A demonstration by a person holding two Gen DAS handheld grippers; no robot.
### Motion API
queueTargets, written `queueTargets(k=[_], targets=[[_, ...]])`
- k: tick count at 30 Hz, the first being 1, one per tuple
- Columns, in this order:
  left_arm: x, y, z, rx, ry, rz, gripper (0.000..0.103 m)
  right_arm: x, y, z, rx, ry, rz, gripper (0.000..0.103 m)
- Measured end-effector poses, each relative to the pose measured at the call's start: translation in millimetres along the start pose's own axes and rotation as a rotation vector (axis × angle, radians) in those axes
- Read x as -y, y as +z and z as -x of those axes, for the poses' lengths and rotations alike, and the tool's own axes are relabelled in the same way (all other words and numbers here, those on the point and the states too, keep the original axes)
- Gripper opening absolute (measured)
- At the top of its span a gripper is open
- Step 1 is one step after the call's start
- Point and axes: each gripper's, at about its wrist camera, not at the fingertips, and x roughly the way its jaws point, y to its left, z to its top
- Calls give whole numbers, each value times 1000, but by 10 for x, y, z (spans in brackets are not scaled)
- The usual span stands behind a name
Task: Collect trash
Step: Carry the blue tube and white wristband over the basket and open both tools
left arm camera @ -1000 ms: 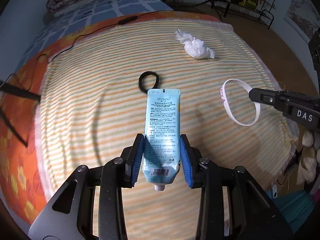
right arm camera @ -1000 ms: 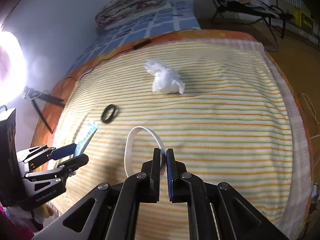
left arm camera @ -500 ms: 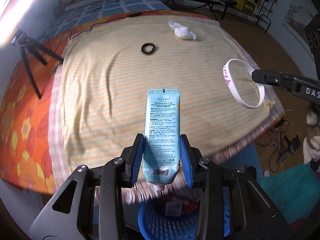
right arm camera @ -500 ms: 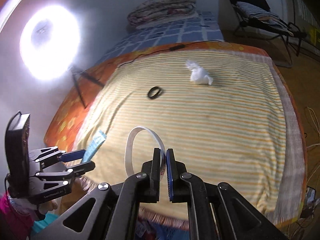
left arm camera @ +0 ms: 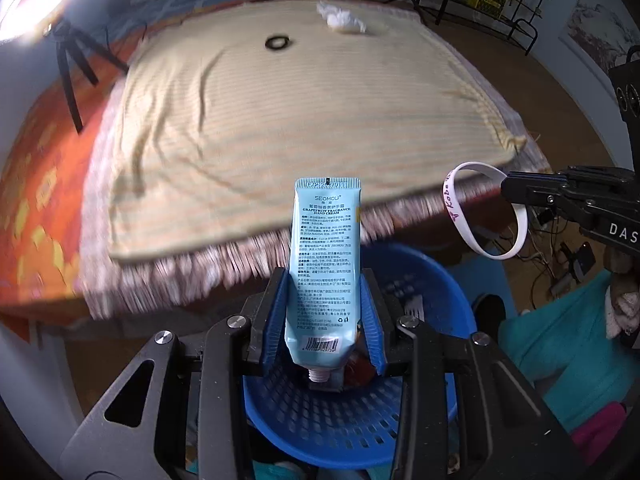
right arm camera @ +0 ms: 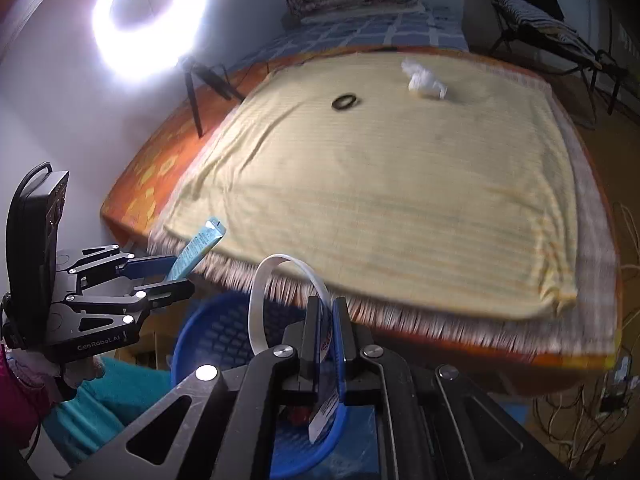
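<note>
Left wrist view: the hand cream tube is clamped upright in the left gripper, directly above the blue basket. At three o'clock, a white wristband is pinched by the closed right gripper, beyond the rim.

Both wrist views look steeply down past the bed edge, close above the blue basket at lower frame. Each catches the other gripper at its side; both share the bed, filling the upper frame.
</note>
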Motion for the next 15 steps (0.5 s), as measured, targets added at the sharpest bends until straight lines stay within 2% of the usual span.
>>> queueTargets(k=[9, 15], targets=[[20, -407, -229, -71, -16, 50, 35, -158, -402, -204, -77, -6, 21, 3], [-9, -569, -334, -103, -27, 92, 35, -206, -605, -358, -122, -12, 26, 3]])
